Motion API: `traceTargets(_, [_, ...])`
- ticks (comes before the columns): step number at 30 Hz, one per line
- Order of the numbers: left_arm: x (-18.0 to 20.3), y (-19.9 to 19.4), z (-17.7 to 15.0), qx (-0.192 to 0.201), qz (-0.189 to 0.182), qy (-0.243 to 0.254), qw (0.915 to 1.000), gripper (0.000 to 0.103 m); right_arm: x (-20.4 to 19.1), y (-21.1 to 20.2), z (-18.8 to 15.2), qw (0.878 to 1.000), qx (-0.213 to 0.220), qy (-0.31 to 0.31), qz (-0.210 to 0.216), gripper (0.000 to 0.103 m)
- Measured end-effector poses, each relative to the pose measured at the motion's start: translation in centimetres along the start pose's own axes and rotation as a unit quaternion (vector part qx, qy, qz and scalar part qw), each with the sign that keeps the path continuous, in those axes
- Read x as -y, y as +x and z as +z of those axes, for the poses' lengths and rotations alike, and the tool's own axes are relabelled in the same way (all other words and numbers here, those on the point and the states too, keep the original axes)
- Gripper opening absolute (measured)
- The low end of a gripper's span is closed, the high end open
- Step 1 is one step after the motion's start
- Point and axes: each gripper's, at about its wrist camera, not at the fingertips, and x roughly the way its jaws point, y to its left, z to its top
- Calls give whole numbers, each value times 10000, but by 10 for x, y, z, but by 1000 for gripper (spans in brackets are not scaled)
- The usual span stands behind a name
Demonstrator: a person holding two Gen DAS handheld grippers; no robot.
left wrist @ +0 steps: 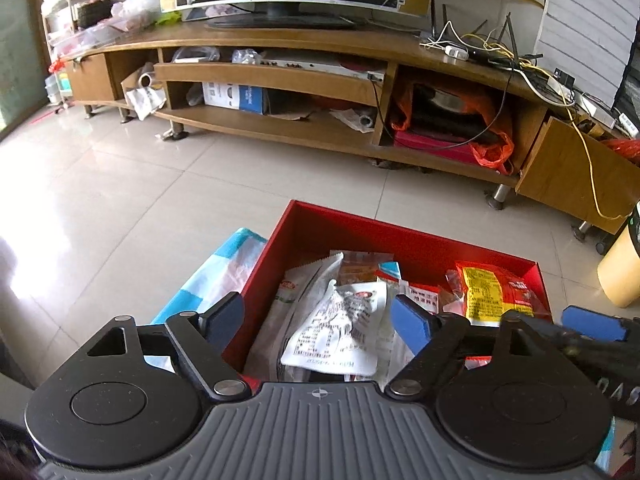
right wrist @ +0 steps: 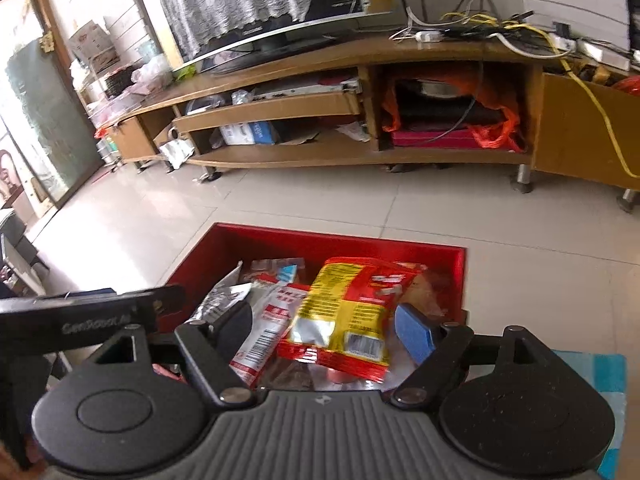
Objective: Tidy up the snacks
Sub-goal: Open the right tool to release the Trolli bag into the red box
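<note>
Pale glossy floor tiles (left wrist: 120,184) run up to a long wooden TV stand (left wrist: 280,80) cluttered with cables and bags, well ahead of both tools. Directly below and in front of the fingers sits a red box (left wrist: 304,220), its open top holding a loose heap of snack packets, which looks like the collecting place for the tidy-up. The left gripper (left wrist: 320,320) hangs over the near-left part of the box with its jaws spread and nothing between the pads; a white printed packet (left wrist: 340,332) lies flat in the box beneath the gap, untouched. The right gripper (right wrist: 332,324) hovers just to the right of it, over the box's right half, jaws likewise apart and empty; under its gap lies a red-and-yellow snack bag (right wrist: 344,312), resting on top of the other packets, with a red-and-white packet (right wrist: 268,328) beside it toward the inner finger. Both tools point steeply down into the box, which suits dropping or arranging items there. Judging by the released jaws and the packets lying inside, the snacks seem mostly gathered already. A blue-checked cloth (left wrist: 216,272) lies under the box, showing just left of the left tool.
</note>
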Motion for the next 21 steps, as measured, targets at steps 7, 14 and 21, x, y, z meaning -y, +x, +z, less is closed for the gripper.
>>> traceTargets(7, [1,-11,-10,-21,-51,9,10000,87,2,-18,-2,9998,-3,36,-204,79])
traceTargets(14, [-1,-23,-18,47,0,38,10000,89,5,-33,-4,9991,19,49,-432,79])
traceTargets(21, [-2,-32,-30,16,83,147,9999,91,4,-49,-10,9984,48,-21,-568,79])
